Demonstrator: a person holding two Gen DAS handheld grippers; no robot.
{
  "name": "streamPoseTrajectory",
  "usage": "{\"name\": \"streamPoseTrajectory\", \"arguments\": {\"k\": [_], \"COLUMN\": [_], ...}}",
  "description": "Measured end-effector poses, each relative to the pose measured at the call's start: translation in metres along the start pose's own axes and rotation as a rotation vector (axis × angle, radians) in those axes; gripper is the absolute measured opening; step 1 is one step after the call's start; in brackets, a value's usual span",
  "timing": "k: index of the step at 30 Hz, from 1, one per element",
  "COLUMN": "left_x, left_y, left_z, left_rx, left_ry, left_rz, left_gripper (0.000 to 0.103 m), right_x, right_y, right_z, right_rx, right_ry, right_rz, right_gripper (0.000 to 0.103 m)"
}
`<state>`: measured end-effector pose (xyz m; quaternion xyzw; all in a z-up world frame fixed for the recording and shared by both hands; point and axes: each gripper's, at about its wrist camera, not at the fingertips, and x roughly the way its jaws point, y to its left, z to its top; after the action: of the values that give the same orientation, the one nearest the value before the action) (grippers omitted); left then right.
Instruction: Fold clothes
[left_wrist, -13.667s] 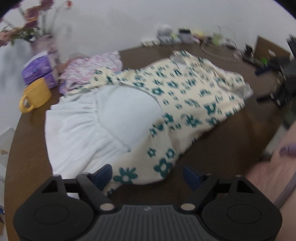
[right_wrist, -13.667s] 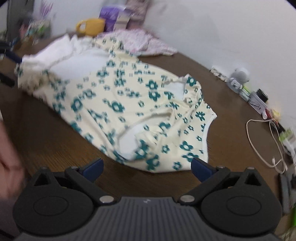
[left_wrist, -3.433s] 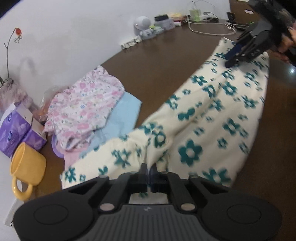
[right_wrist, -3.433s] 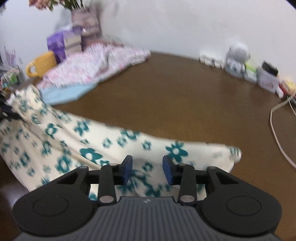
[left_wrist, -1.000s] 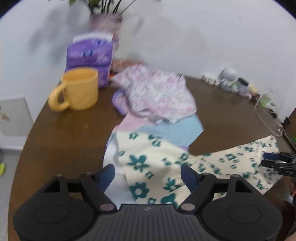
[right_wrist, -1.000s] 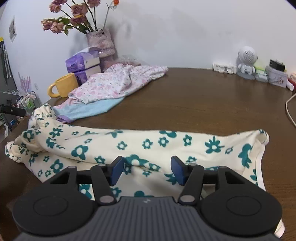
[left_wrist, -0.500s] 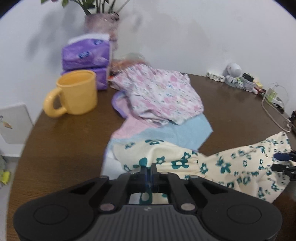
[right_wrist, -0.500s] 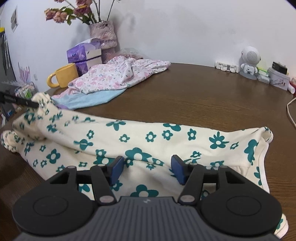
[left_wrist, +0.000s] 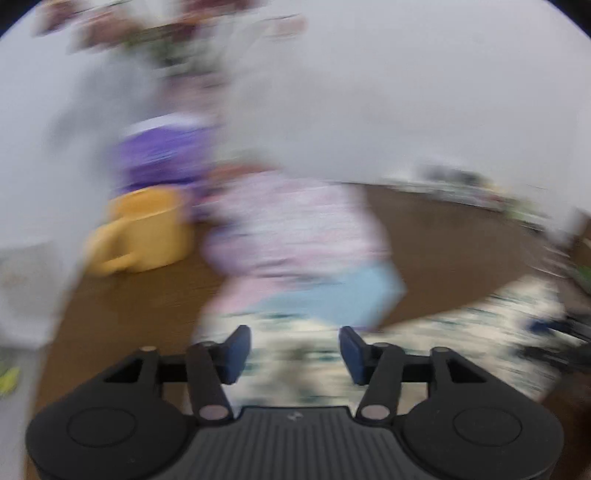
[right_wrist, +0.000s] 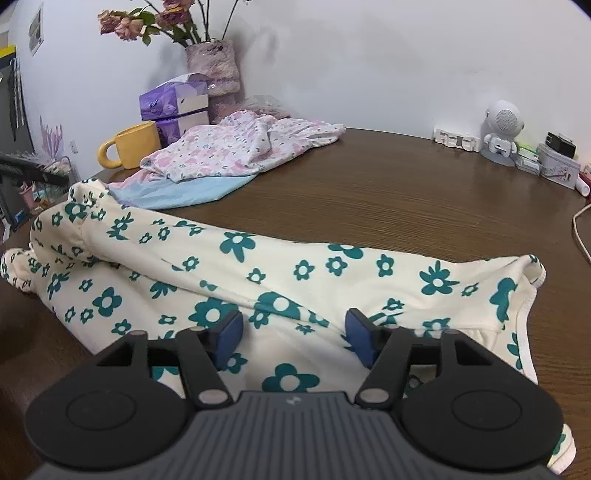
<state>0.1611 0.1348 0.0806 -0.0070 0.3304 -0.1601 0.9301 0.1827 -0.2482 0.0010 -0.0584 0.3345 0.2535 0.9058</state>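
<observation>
A cream garment with teal flowers (right_wrist: 280, 280) lies folded lengthwise in a long band across the brown table (right_wrist: 406, 199). My right gripper (right_wrist: 293, 338) is open and empty, with its blue pads just above the garment's near side. The left wrist view is badly blurred by motion. There my left gripper (left_wrist: 293, 349) is open and empty over one end of the same garment (left_wrist: 424, 339). The right gripper's blue tip shows at that view's far right (left_wrist: 543, 326).
A pink floral garment (right_wrist: 240, 147) lies on a light blue cloth (right_wrist: 192, 192) at the back left. A yellow mug (right_wrist: 133, 146), purple tissue boxes (right_wrist: 173, 99) and a flower vase (right_wrist: 214, 66) stand behind them. A small white robot figure (right_wrist: 500, 129), boxes and a cable (right_wrist: 578, 229) are at the right.
My left gripper was shut on the garment's end half a second ago; it has opened and let go, and moves fast. The garment's left end has dropped onto the table. My right gripper stays open.
</observation>
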Motion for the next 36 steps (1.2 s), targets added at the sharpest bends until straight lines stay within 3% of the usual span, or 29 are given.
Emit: {"name": "streamPoseTrajectory", "arguments": {"k": [1, 3, 7, 9, 10, 11, 15, 21, 23, 27, 29, 30, 33, 34, 35, 36], "left_x": [-0.001, 0.001, 0.031, 0.046, 0.052, 0.050, 0.041, 0.017, 0.015, 0.016, 0.017, 0.018, 0.015, 0.014, 0.013, 0.012], "left_y": [-0.012, -0.037, -0.061, -0.058, -0.056, -0.061, -0.082, -0.126, -0.135, -0.138, -0.137, -0.136, -0.131, -0.127, -0.123, -0.119], "left_z": [0.001, 0.002, 0.001, -0.001, -0.002, -0.007, -0.024, -0.061, -0.072, -0.086, -0.088, -0.088, -0.083, -0.079, -0.076, -0.072], "left_rx": [0.047, 0.146, 0.240, 0.215, 0.206, 0.265, 0.506, 0.971, 1.079, 1.219, 1.237, 1.246, 1.202, 1.172, 1.142, 1.102], "left_ry": [0.007, 0.041, 0.141, 0.182, 0.200, 0.190, 0.147, -0.029, -0.053, -0.053, -0.060, -0.064, -0.067, -0.054, -0.040, -0.035], "left_rz": [-0.084, -0.209, -0.193, -0.208, -0.224, -0.215, -0.175, -0.040, -0.001, 0.006, 0.013, 0.016, -0.002, -0.010, -0.018, -0.027], "left_gripper": [0.070, 0.073, 0.069, 0.048, 0.023, 0.003, 0.004, 0.004, 0.004, 0.004, 0.004, 0.004, 0.014, 0.026, 0.051, 0.060], "right_x": [0.000, 0.001, 0.001, 0.000, -0.001, -0.002, -0.013, 0.002, 0.013, 0.037, 0.052, 0.058, 0.060, 0.058, 0.056, 0.051], "right_y": [0.001, 0.003, 0.003, 0.003, 0.003, 0.003, 0.012, 0.070, 0.092, 0.130, 0.141, 0.146, 0.157, 0.161, 0.165, 0.168], "right_z": [0.000, 0.000, 0.001, 0.003, 0.005, 0.006, 0.025, 0.078, 0.088, 0.106, 0.109, 0.109, 0.102, 0.100, 0.097, 0.092], "right_rx": [-0.004, -0.013, -0.018, -0.023, -0.024, -0.025, -0.066, -0.290, -0.385, -0.559, -0.604, -0.624, -0.689, -0.712, -0.735, -0.775], "right_ry": [0.001, 0.002, 0.006, 0.011, 0.012, 0.013, -0.017, 0.007, 0.047, 0.130, 0.188, 0.211, 0.215, 0.205, 0.194, 0.156], "right_rz": [-0.001, -0.002, 0.003, 0.012, 0.019, 0.026, 0.104, 0.331, 0.368, 0.425, 0.434, 0.434, 0.412, 0.400, 0.388, 0.348], "right_gripper": [0.067, 0.069, 0.069, 0.069, 0.069, 0.069, 0.069, 0.069, 0.067, 0.063, 0.057, 0.049, 0.008, 0.008, 0.008, 0.008]}}
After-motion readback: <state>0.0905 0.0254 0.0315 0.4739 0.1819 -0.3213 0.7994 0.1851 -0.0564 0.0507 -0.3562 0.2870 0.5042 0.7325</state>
